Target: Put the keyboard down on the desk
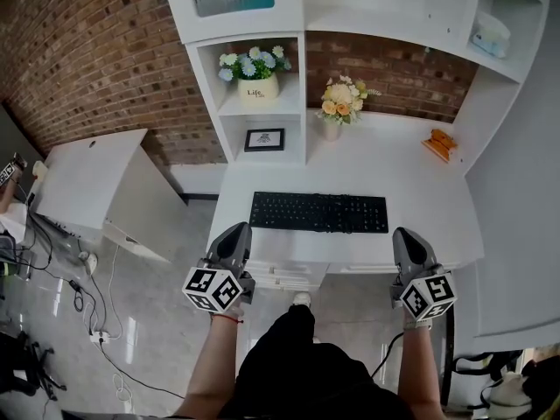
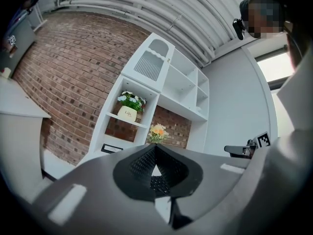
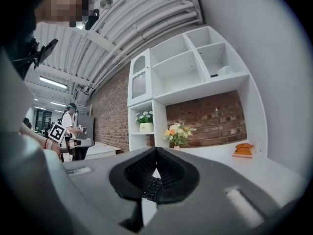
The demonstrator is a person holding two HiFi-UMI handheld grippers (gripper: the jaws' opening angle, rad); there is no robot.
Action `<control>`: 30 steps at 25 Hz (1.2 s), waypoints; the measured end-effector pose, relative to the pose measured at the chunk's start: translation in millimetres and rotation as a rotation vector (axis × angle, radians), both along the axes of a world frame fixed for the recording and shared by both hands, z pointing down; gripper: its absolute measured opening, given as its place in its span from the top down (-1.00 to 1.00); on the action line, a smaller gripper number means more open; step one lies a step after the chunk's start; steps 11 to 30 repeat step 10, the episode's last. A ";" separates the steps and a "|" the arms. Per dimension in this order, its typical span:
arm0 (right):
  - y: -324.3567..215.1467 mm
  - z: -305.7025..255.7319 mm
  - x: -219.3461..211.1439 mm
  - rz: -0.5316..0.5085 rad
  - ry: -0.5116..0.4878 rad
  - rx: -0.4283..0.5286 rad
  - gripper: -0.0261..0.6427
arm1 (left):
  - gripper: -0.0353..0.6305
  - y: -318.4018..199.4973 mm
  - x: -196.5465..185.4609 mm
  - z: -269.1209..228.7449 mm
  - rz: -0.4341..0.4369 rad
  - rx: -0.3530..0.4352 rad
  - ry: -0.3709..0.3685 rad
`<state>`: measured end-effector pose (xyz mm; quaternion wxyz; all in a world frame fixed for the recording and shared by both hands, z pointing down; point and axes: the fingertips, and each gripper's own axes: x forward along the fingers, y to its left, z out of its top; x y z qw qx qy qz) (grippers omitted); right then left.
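desk: white desk [image 1: 411, 160] built into a white shelf unit [image 1: 254, 7], with red brick wall [image 1: 79, 59] behind it and running off to the left

keyboard: black keyboard [image 1: 318, 212] lying flat on the desk, close to the front edge and roughly centred; nothing is touching it

left gripper: left gripper [image 1: 236, 228] hangs at the desk's front edge, just off the keyboard's left end, jaws pressed together with nothing in them

right gripper: right gripper [image 1: 404, 234] is the same deal past the keyboard's right end, jaws together and empty

on the desk and shelves: vase of orange and yellow flowers [image 1: 341, 99] at the back, small orange thing [image 1: 440, 143] far right, framed picture [image 1: 264, 139] in the low cubby, white pot of pale flowers [image 1: 258, 86] in the cubby above it

rest of the room: shiny grey floor [image 1: 157, 322] with cables [image 1: 87, 304] trailing over it, and a separate white table [image 1: 87, 178] off to the left

head view only: the whole keyboard from above, both marker cubes, the floor mess, and the person's forearms and dark clothes at the bottom

gripper views only: the ceiling with its white pipes [image 2: 161, 13], which the head view can't see at all; a bit of the keys peeks through the notch under each pair of closed jaws

left gripper view extra: catches the other gripper and its marker off to the right side

right gripper view extra: another person [image 3: 68, 119] in a white top standing far left in the background by a dark table; also a pale bowl-ish thing [image 3: 226, 70] on an upper shelf, can't tell what exactly
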<state>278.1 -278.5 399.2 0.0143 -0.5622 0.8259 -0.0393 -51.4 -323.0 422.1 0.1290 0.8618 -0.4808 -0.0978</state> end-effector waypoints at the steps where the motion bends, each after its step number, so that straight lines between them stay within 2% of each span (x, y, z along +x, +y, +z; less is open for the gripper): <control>1: 1.4 -1.3 -0.2 0.002 0.000 0.005 0.93 | 0.91 1.3 -0.5 0.3 -0.001 0.001 -0.003; 30: 12.4 -6.6 1.0 0.017 0.004 0.025 0.93 | 0.91 6.9 -3.4 -3.8 -0.005 0.017 -0.005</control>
